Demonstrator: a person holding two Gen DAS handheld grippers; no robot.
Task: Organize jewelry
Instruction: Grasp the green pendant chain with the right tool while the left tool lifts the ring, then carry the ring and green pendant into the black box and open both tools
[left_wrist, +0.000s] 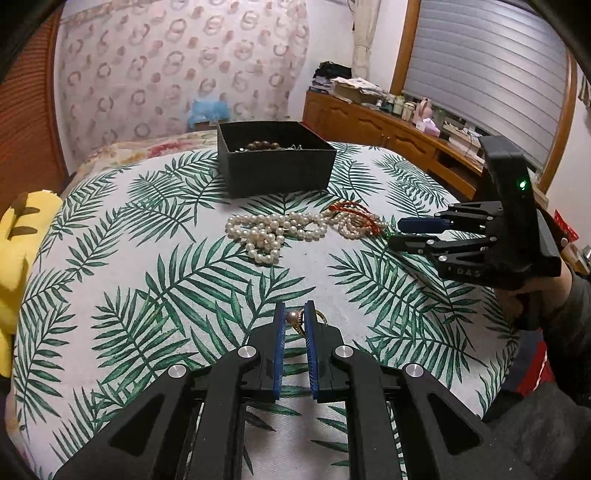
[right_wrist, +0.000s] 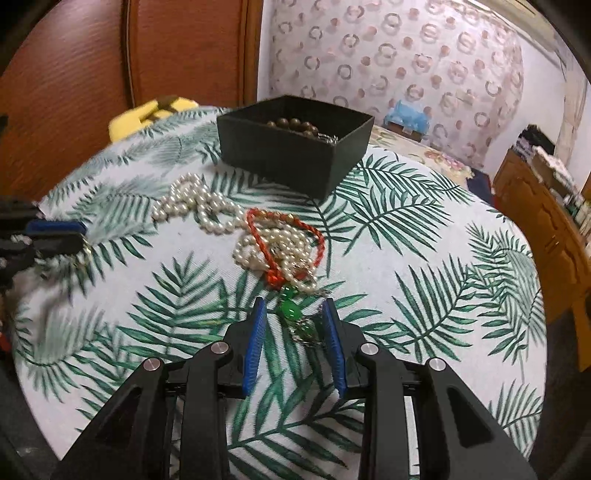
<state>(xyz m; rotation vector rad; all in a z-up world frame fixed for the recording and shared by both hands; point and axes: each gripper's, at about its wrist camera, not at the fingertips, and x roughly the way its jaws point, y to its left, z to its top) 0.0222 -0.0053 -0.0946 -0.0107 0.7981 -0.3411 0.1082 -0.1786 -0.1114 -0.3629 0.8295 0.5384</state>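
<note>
My left gripper (left_wrist: 294, 318) is shut on a gold ring with a pinkish pearl (left_wrist: 291, 320), held just above the leaf-print cloth (left_wrist: 147, 258). In the right wrist view the left gripper (right_wrist: 84, 235) shows at the left edge, blurred. My right gripper (right_wrist: 294, 314) stands open low over the cloth, with a green bead pendant (right_wrist: 290, 311) lying between its fingers and clear of both pads. The pendant hangs from a red cord (right_wrist: 258, 236) tangled with white pearl strands (right_wrist: 207, 210). In the left wrist view the right gripper (left_wrist: 397, 233) sits at the right end of the pearl strands (left_wrist: 269, 229).
An open black box (left_wrist: 277, 166) holding brown beads (left_wrist: 264, 144) stands behind the pearls, also seen as the black box (right_wrist: 295, 147). A yellow plush (left_wrist: 14, 236) lies at the left edge. A wooden cabinet (left_wrist: 388, 129) with clutter runs along the right. A hand (left_wrist: 524, 291) grips the right gripper.
</note>
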